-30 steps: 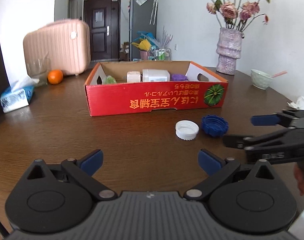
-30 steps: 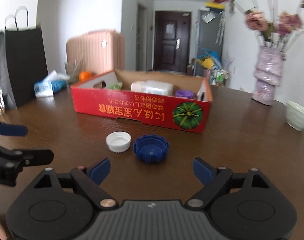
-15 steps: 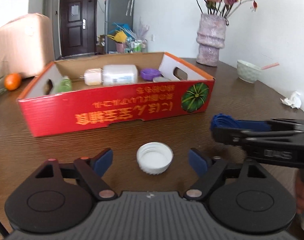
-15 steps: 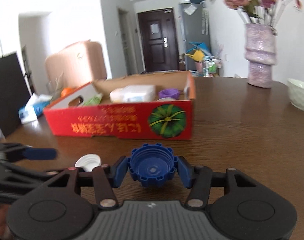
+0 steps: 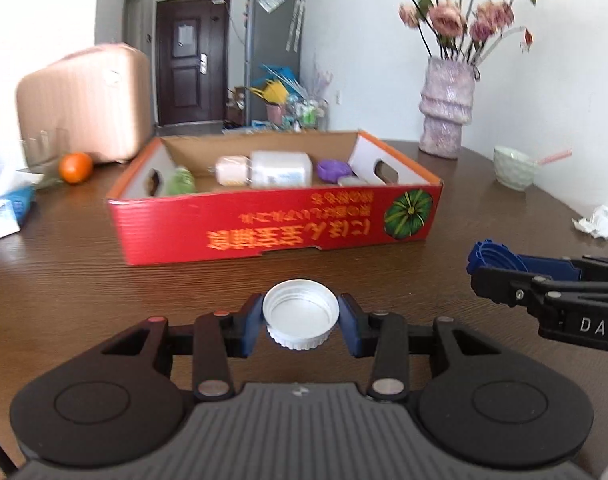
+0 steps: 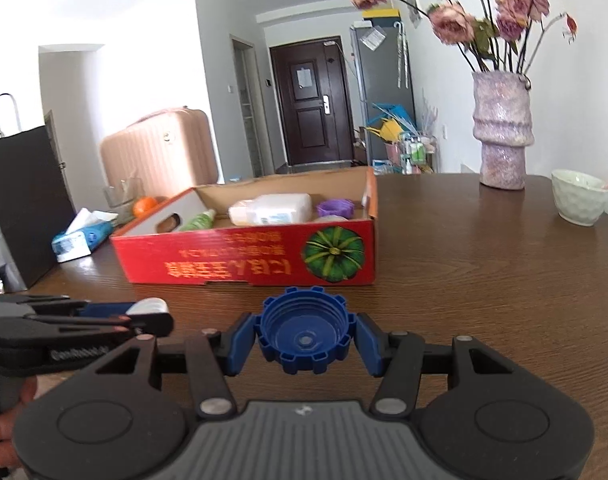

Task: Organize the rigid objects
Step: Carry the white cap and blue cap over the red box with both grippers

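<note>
My left gripper is shut on a white bottle cap, open side up, held just above the wooden table in front of the red cardboard box. My right gripper is shut on a blue ridged cap, also open side up. In the left wrist view the right gripper and blue cap show at the right. In the right wrist view the left gripper and white cap show at the left. The box holds a white bottle, a purple cap and a green item.
A purple vase of flowers and a pale green bowl stand at the back right. Crumpled paper lies at right. An orange, a tissue pack and a pink suitcase are at left. A black bag stands far left.
Both grippers went from open to shut: the right closed on the blue cap, then the left on the white cap. Both caps now sit lifted between the fingers.
</note>
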`<state>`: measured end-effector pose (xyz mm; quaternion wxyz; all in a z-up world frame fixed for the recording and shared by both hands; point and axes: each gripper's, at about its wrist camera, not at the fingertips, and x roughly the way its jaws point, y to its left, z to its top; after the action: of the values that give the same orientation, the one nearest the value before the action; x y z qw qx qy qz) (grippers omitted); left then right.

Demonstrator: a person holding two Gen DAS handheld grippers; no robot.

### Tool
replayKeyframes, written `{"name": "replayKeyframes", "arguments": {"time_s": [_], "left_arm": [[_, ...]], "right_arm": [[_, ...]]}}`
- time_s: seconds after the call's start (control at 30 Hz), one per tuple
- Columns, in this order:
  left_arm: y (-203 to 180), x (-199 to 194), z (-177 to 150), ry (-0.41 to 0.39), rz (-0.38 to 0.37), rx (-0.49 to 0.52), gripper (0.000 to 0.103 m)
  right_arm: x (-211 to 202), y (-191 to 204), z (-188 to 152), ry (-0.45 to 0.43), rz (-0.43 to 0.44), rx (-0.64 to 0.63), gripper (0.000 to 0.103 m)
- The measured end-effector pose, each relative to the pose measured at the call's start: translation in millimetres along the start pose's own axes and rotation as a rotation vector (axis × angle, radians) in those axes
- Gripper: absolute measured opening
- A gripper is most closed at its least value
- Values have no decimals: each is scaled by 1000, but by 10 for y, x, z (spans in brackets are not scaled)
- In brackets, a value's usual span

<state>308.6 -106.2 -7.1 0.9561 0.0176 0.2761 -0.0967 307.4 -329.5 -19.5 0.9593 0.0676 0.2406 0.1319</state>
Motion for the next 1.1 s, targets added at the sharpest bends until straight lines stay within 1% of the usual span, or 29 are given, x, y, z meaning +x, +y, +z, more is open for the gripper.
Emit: {"name": "replayKeyframes", "arguments": {"time_s": [0.23, 0.43, 0.6, 0.73, 0.87, 0.97, 1.1], "left_arm": [[217, -801, -146, -82, 34, -18, 41], [324, -1389, -301, -153, 44, -21, 41], [347, -1756, -435, -209, 40, -40, 41], [343, -1945, -533, -232, 38, -48, 41], [364, -2056, -589, -244, 49, -52, 41], [389, -2040, -582, -243, 62, -62, 41], [438, -1896, -539, -224, 71, -79, 41]], "right_arm": [[-479, 426, -84, -41, 31, -36, 53], [-936, 791, -225, -107, 51, -67, 53], [-1240, 1077, -408, -138, 21, -129, 53], [-1455, 1229, -455, -175, 34, -170, 53], [-1556, 1300, -479, -197, 44, -175, 53], [-1551, 1321, -484, -199, 56, -180, 53], [-1488, 1294, -468, -208, 61, -173, 53]]}}
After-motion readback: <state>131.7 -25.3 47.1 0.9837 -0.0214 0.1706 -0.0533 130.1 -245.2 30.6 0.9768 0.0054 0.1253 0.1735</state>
